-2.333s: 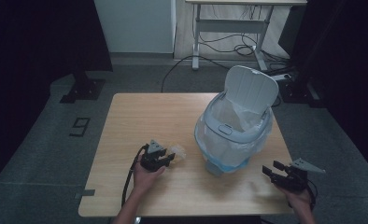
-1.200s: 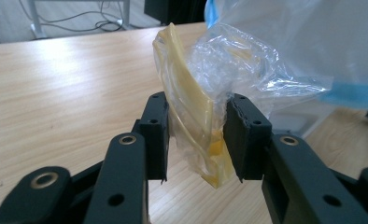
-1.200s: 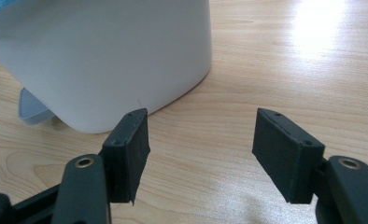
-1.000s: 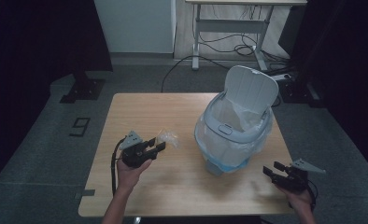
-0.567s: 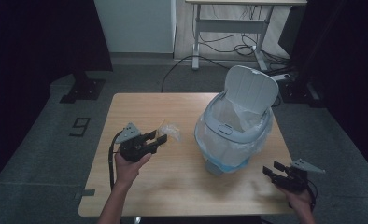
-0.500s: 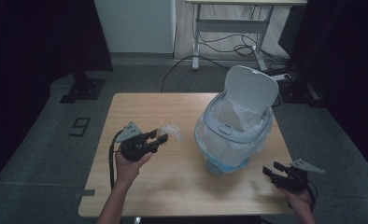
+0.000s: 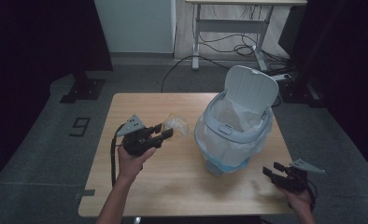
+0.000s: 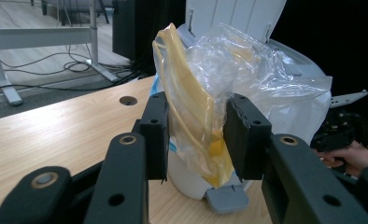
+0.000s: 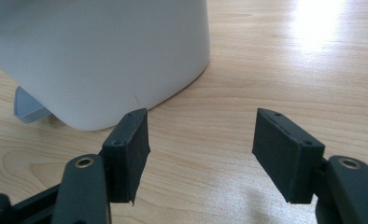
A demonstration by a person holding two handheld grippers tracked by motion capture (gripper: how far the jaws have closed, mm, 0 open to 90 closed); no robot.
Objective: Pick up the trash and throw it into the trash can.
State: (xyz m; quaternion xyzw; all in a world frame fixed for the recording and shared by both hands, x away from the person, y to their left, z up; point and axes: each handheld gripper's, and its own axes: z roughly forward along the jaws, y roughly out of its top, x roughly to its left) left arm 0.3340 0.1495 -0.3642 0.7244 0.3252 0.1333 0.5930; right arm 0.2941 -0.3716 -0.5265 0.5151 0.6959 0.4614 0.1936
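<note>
Near the table's front right edge, the right gripper (image 7: 276, 171) rests low with its jaws spread wide and nothing between them. The left gripper (image 7: 159, 132) pinches a crumpled plastic bag (image 8: 205, 107) above the wooden table (image 7: 182, 186), left of the open-lidded white bin (image 7: 236, 126).

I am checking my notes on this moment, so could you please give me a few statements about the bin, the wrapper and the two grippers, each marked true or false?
1. The left gripper is clamped on a crumpled clear wrapper. True.
2. The lid of the white bin is closed. False: it stands open.
3. The right gripper holds the bin. False: its jaws are apart with nothing between them, low over the table.
4. The bin has a plastic liner. True.
5. The wrapper lies in the bin. False: it is held beside it, above the table.
</note>
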